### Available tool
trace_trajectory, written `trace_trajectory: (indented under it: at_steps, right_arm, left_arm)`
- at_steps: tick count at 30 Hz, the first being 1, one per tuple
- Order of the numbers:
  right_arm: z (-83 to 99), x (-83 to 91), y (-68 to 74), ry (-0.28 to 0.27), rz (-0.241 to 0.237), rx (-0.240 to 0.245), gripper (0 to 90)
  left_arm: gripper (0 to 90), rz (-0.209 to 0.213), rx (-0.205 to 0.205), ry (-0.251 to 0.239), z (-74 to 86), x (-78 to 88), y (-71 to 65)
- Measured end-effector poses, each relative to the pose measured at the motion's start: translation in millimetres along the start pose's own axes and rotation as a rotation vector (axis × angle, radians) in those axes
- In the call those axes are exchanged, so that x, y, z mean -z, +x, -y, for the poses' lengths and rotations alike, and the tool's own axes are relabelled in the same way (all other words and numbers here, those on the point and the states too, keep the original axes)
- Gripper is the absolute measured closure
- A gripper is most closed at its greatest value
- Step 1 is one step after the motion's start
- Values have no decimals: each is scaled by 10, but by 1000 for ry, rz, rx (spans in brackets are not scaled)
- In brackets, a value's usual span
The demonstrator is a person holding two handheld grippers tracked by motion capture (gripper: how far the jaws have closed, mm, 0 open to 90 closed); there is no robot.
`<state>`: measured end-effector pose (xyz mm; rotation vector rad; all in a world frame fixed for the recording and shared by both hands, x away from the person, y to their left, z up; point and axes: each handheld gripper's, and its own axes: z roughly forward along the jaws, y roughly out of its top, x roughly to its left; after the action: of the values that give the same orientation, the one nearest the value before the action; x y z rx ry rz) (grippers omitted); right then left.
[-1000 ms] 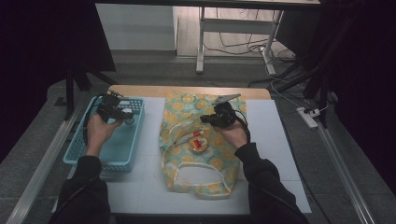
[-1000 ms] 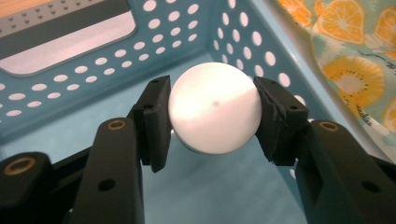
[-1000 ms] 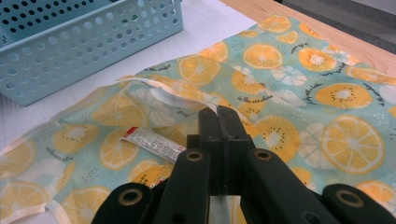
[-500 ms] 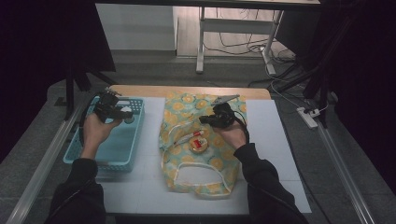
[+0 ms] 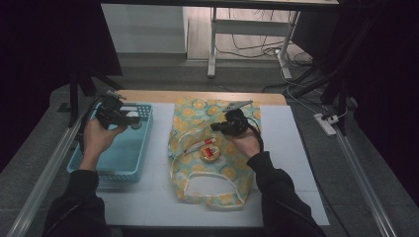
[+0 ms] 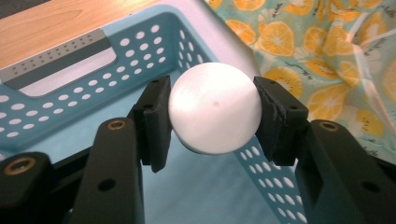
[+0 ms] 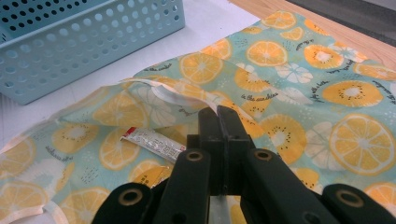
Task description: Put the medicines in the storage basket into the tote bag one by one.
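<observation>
In the left gripper view the white ball (image 6: 215,108) clamped in the left tool (image 6: 212,119) has its lower part hidden behind the jaws, and the blue basket (image 6: 70,100) beyond it runs off the frame's left and bottom edges. In the right gripper view the closed right tool (image 7: 219,122) covers the near end of the sachet (image 7: 152,141) just left of its tips. What the tips pinch cannot be told. From the high view, the round item (image 5: 210,154) on the fruit-print bag (image 5: 207,197), just below that tool, is too small to identify.
</observation>
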<state>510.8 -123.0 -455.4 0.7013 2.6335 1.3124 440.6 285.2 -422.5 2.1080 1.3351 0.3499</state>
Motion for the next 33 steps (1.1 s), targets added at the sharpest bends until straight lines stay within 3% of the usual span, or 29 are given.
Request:
trace_trajectory:
  at_steps: [15,33]
  right_arm:
    - [-21,14,6,-2,1,3,900]
    - [-24,8,5,2,1,8,900]
  left_arm:
    - [505,76,-70,-23,-72,108,-295]
    - [505,176,-185,-24,-227,37,-784]
